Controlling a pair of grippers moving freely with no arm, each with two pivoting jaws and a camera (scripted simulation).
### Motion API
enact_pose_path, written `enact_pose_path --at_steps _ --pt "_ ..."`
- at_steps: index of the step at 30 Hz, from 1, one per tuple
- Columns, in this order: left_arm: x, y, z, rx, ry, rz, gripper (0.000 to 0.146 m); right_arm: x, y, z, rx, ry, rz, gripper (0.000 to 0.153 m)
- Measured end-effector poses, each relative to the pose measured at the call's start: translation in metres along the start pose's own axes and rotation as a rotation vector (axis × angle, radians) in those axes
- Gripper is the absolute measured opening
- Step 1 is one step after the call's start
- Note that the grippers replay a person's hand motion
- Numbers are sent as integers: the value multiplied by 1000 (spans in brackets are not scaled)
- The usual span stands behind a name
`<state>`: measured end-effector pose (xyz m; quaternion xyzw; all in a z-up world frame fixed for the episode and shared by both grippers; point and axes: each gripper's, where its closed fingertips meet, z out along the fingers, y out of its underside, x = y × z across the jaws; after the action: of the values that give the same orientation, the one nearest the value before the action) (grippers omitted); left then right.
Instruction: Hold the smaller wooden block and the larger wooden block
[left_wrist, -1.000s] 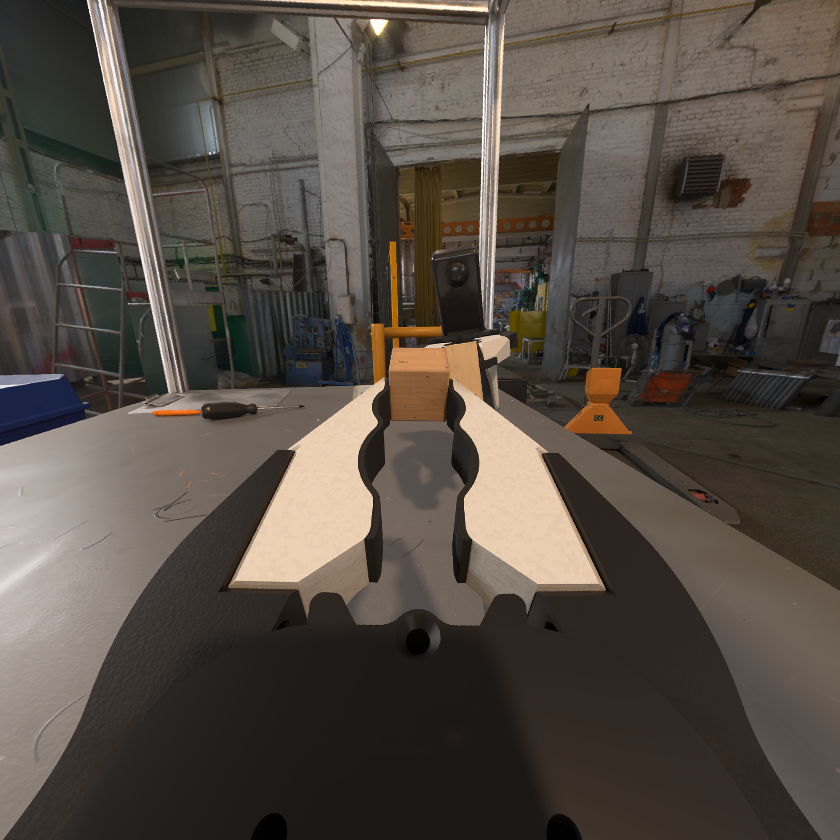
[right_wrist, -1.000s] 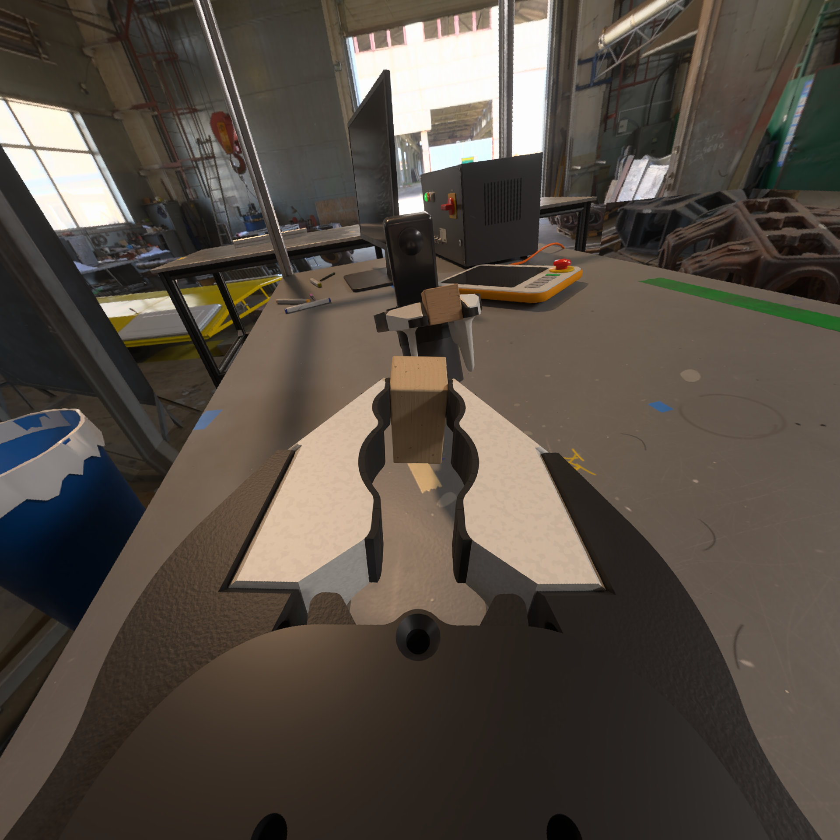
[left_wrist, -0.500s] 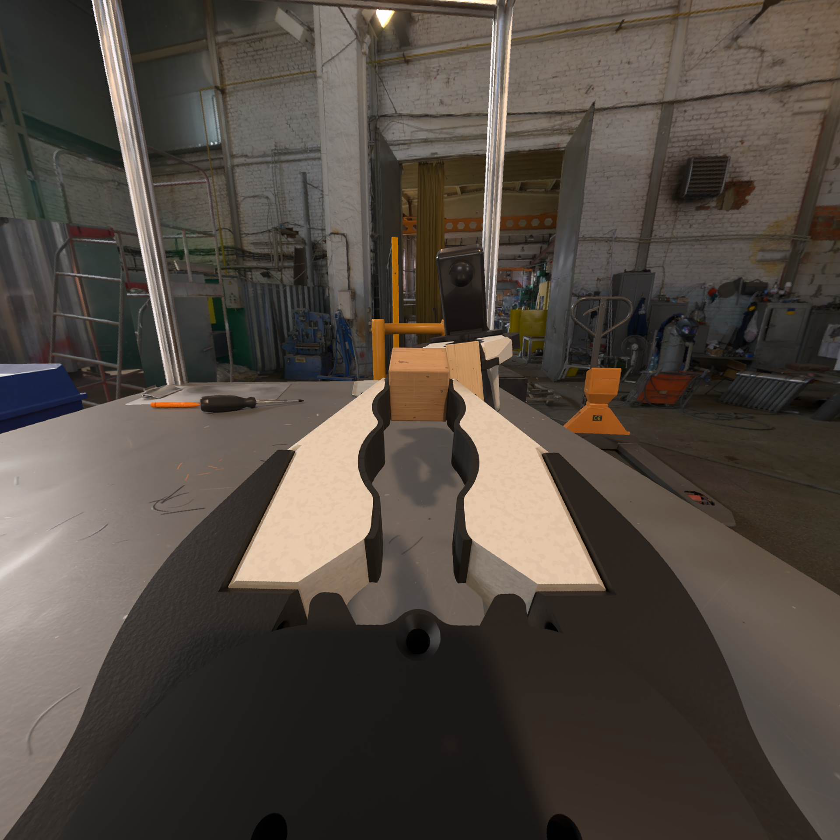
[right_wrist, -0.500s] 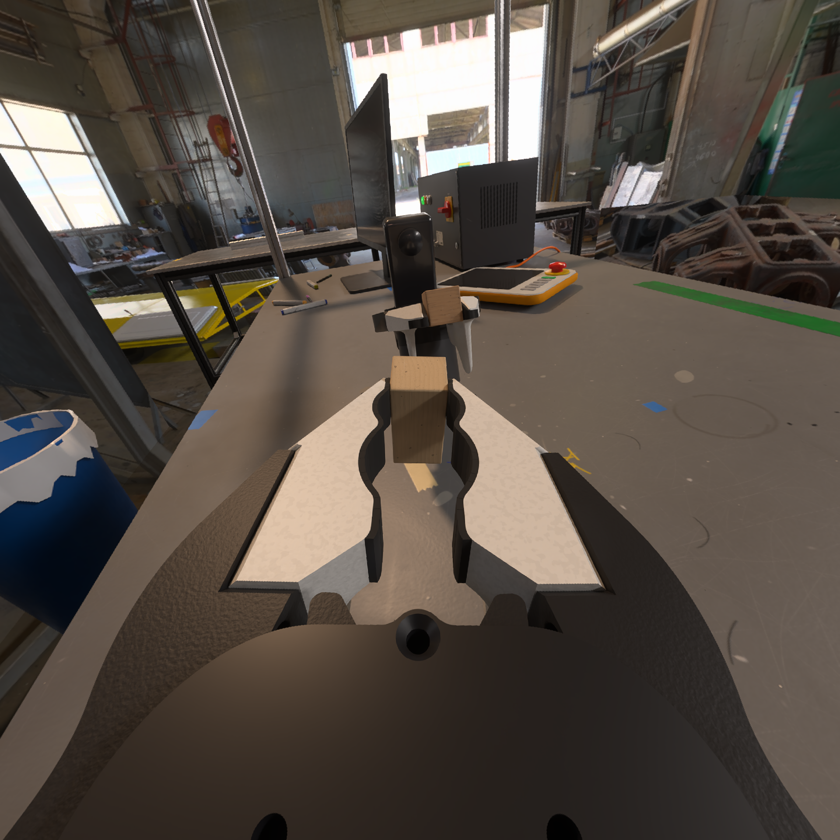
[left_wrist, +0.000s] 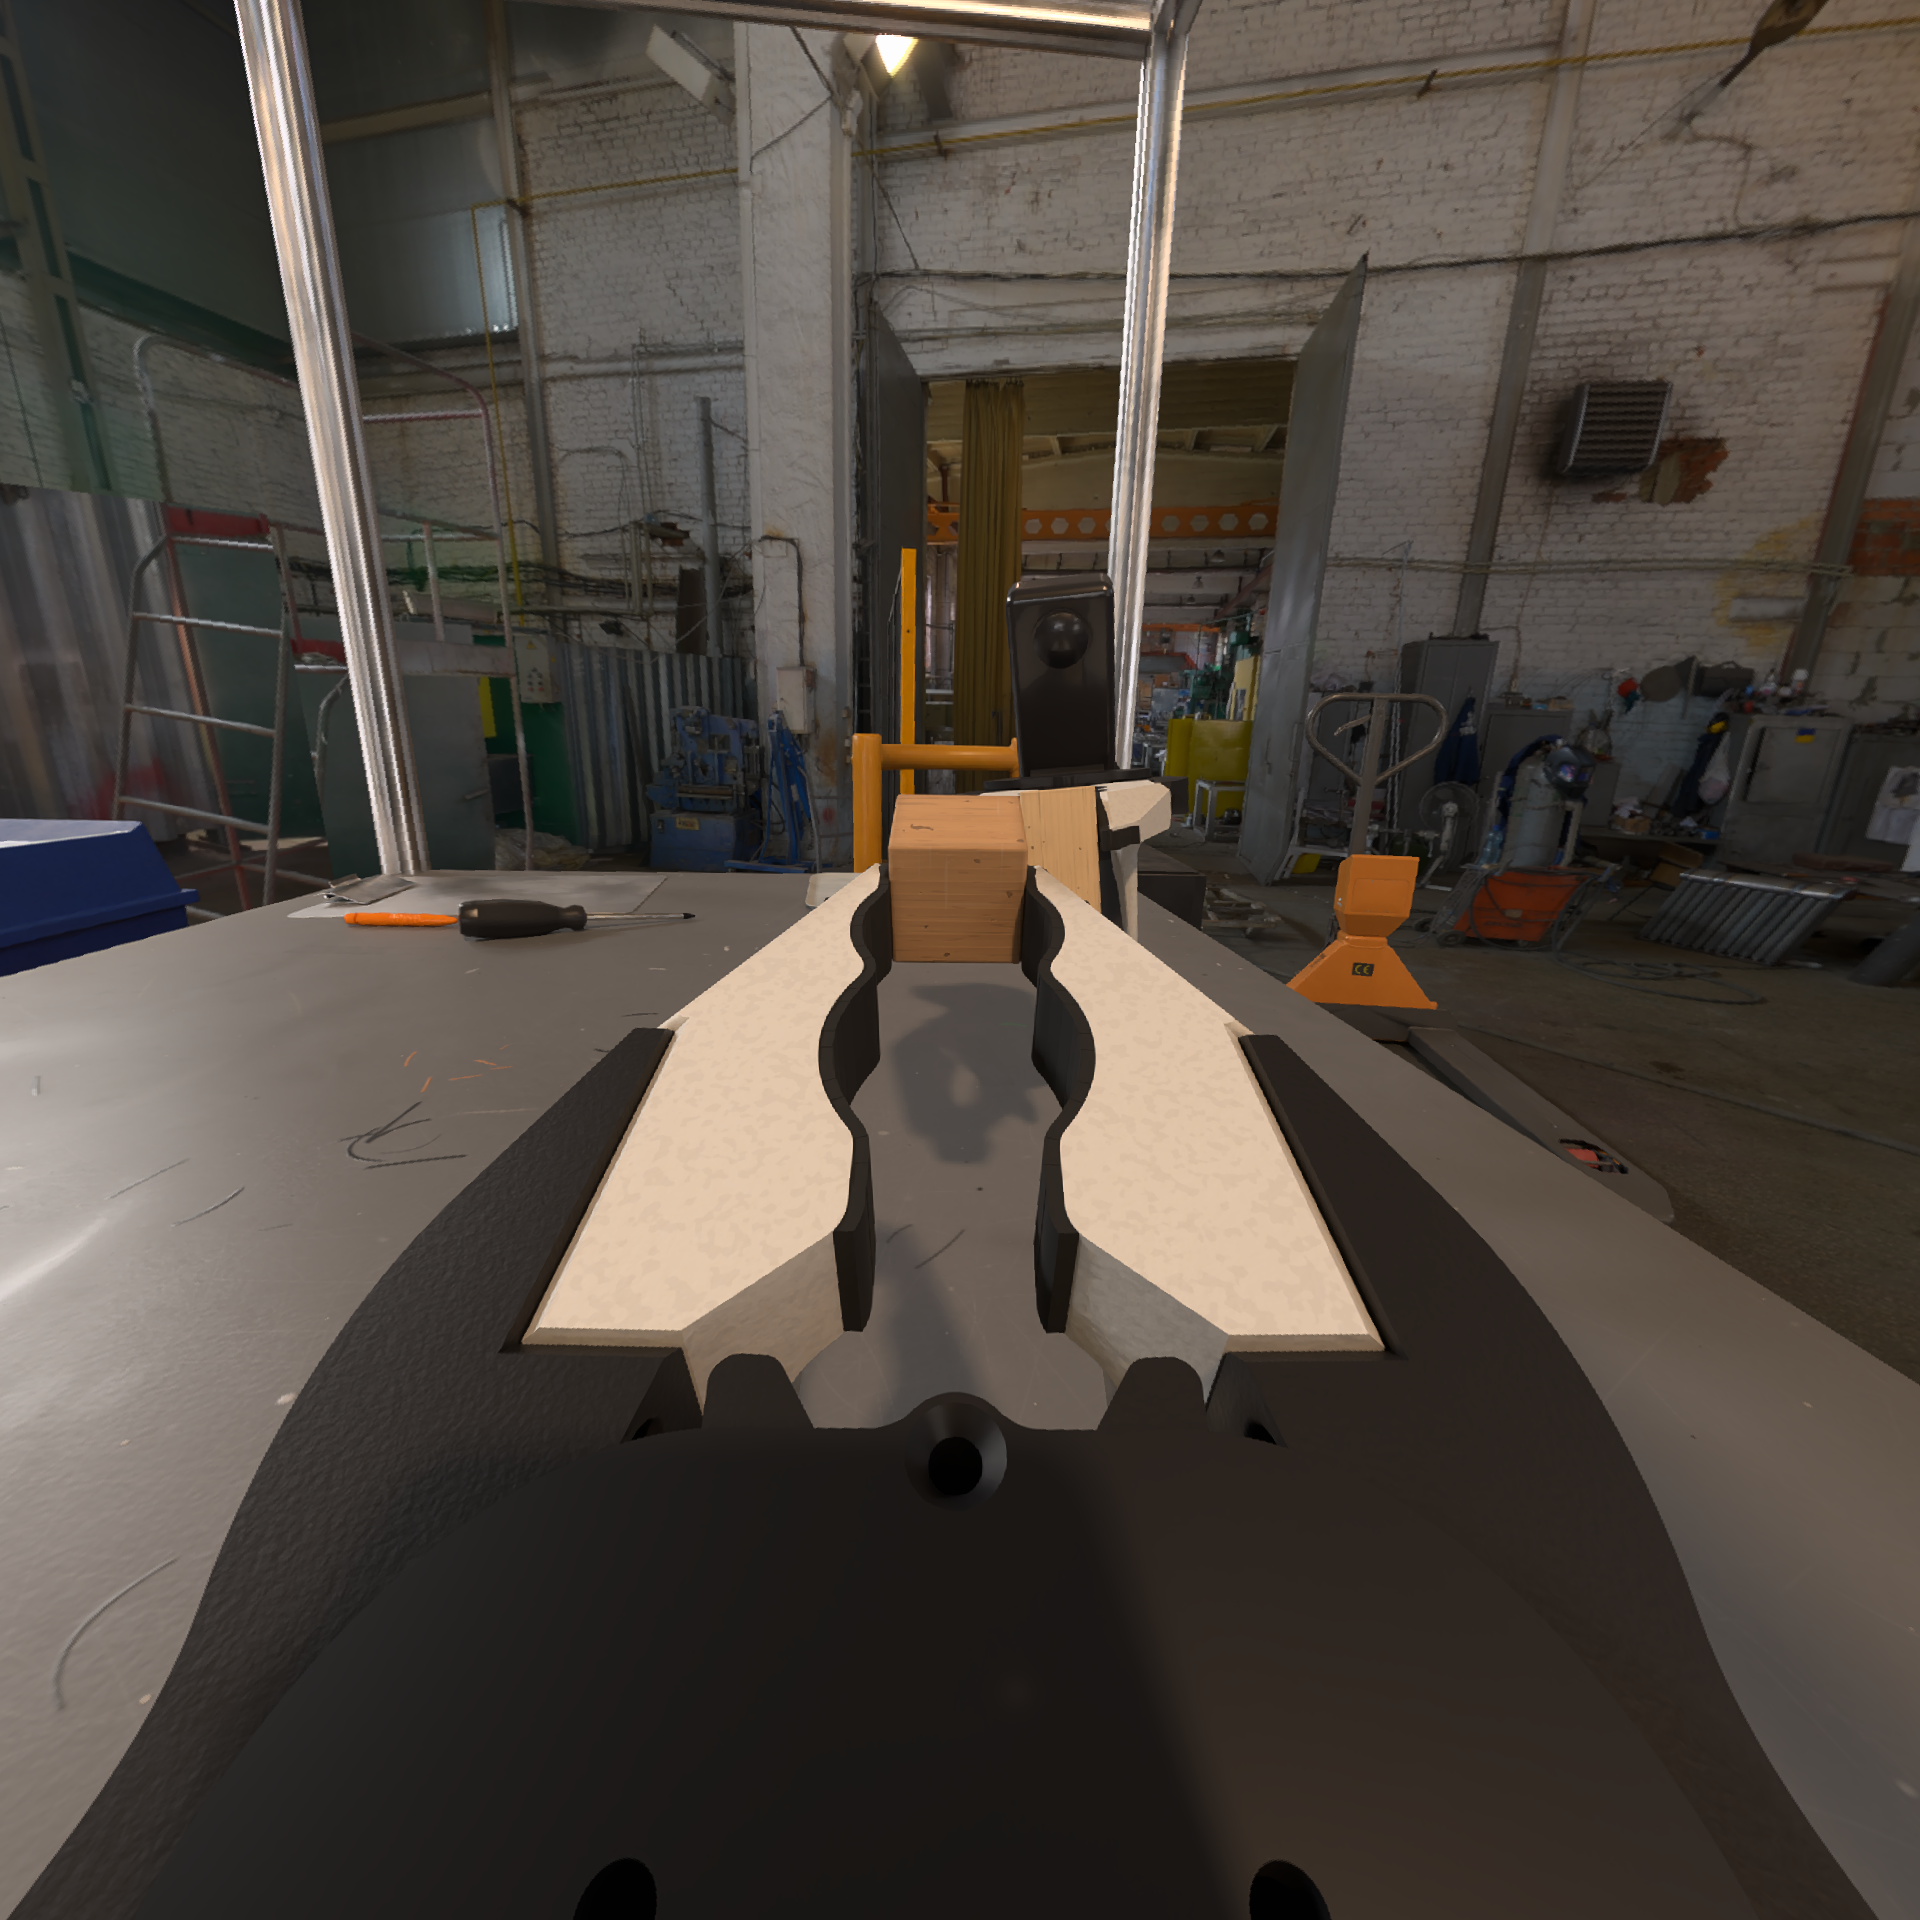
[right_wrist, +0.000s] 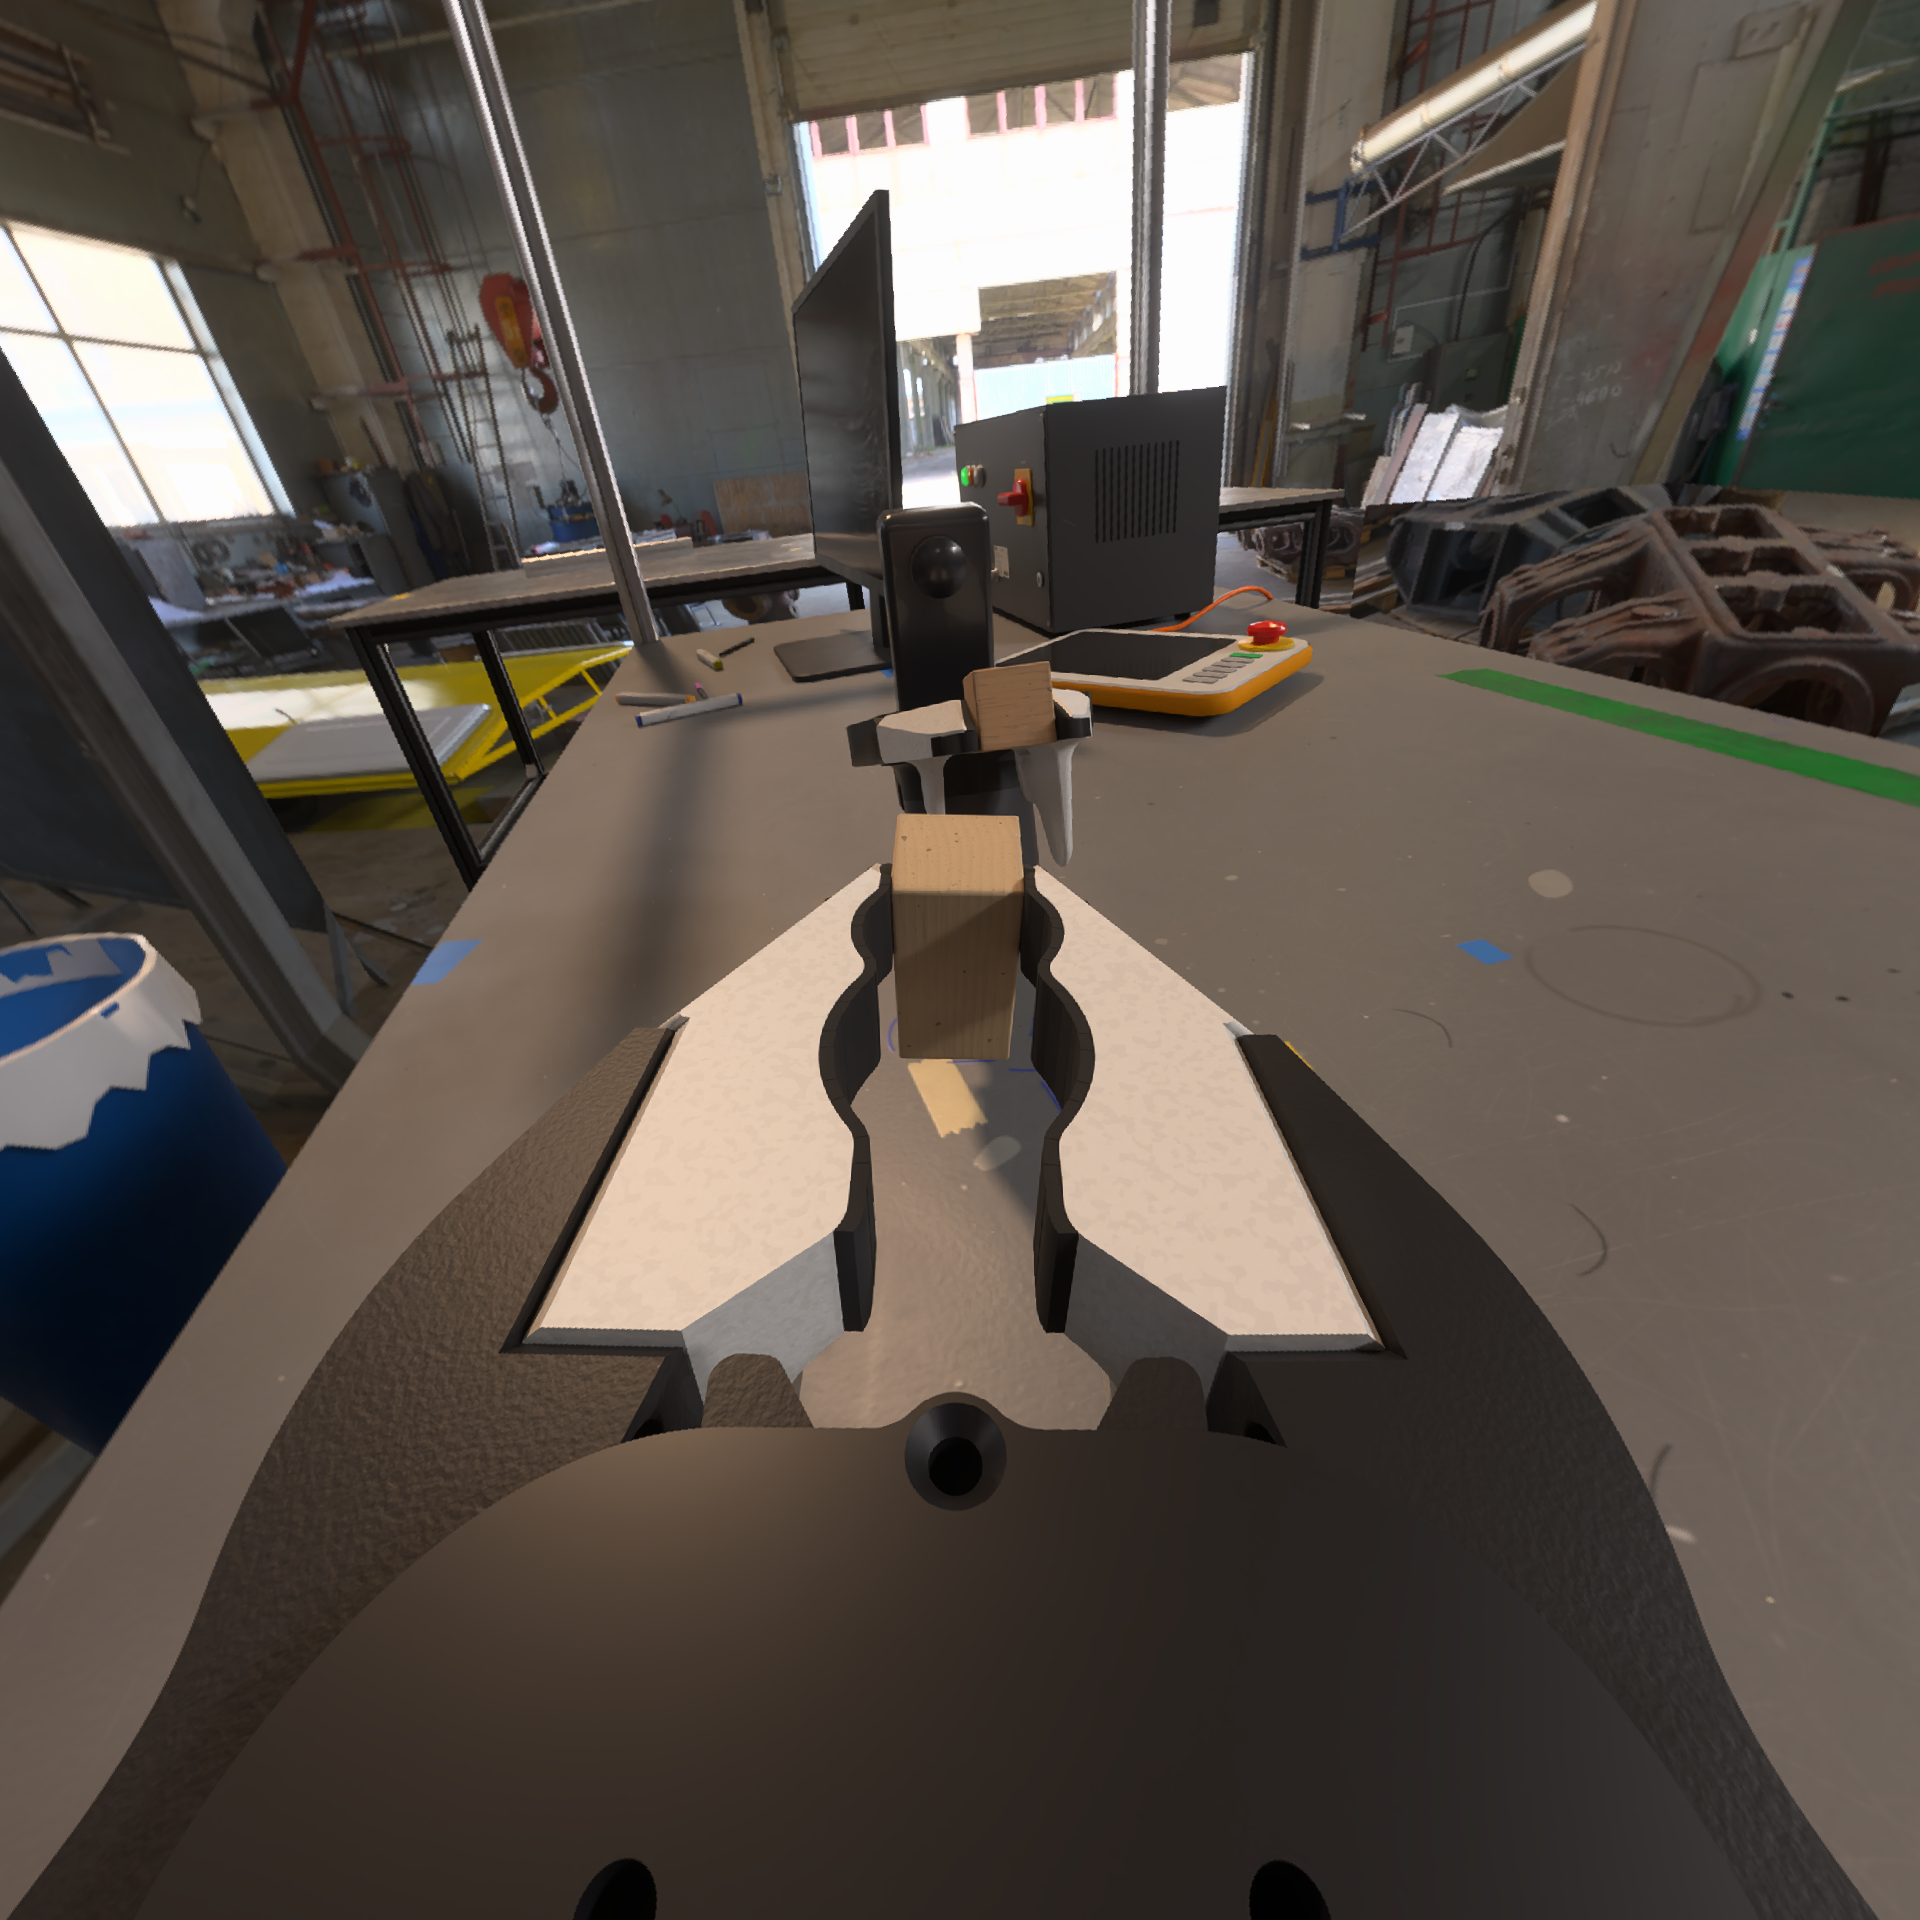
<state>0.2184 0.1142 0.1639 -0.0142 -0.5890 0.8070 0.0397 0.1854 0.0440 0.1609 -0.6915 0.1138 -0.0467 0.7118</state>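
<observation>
Left wrist view: left gripper (left_wrist: 956, 902) clamps smaller wooden block (left_wrist: 954, 896) | right gripper (right_wrist: 956, 940) clamps larger wooden block (right_wrist: 954, 951), above table (right_wrist: 1455, 1091)

You see the smaller wooden block (left_wrist: 956, 894), a light brown near-cube, clamped between the fingertips of the left gripper (left_wrist: 956, 904) and lifted above the grey table. The larger wooden block (right_wrist: 956, 951), a paler and taller piece, stands upright between the fingertips of the right gripper (right_wrist: 956, 935), also off the table. The two blocks are near each other, facing.
</observation>
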Motion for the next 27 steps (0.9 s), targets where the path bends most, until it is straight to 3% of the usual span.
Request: enact_pose_path --at_steps 9,18,27 --pt "3 0 2 -19 11 13 24 -2 -2 -4 -39 -15 -54 23" --pt "13 15 10 -140 58 39 24 -5 3 -22 -161 -44 -129 23" --pt "15 28 15 -227 61 39 24 -3 9 -34 -204 -42 -78 23"
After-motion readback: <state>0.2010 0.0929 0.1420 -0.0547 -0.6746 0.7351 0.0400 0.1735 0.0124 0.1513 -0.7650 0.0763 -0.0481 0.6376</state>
